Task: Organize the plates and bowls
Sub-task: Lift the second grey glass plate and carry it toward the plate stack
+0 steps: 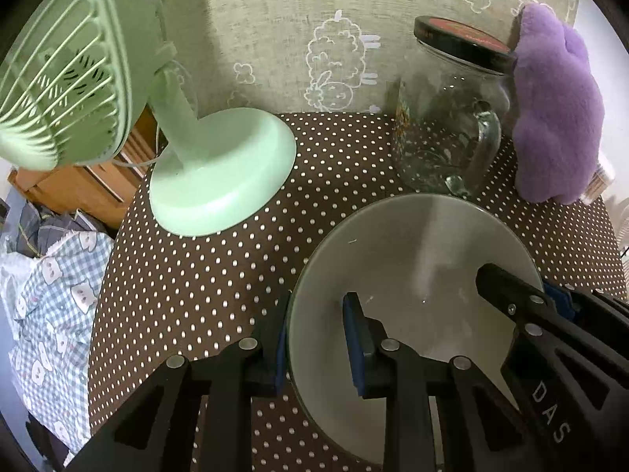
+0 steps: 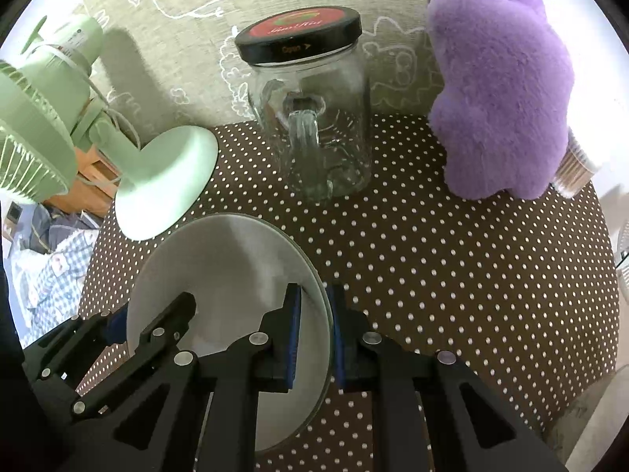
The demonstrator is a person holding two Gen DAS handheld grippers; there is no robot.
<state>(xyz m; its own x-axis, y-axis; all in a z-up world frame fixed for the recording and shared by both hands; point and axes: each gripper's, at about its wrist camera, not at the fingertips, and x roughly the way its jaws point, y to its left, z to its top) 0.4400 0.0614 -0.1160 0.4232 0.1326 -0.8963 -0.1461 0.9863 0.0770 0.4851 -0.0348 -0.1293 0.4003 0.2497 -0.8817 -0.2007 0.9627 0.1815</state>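
Bowl (image 1: 412, 275): sits on the dotted worktop (image 1: 220, 275).
Left gripper (image 1: 316, 340): pinches the bowl's left rim.
Right gripper (image 2: 316, 326): pinches its right rim.

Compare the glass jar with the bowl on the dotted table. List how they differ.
The glass jar is clear and tall; the bowl is opaque grey-white, wide and low. The jar is closed by a black lid and has a handle; the bowl is open-topped with none. The jar stands untouched by the wall; the bowl's rim is clamped by the left tool and right tool. Both look empty.
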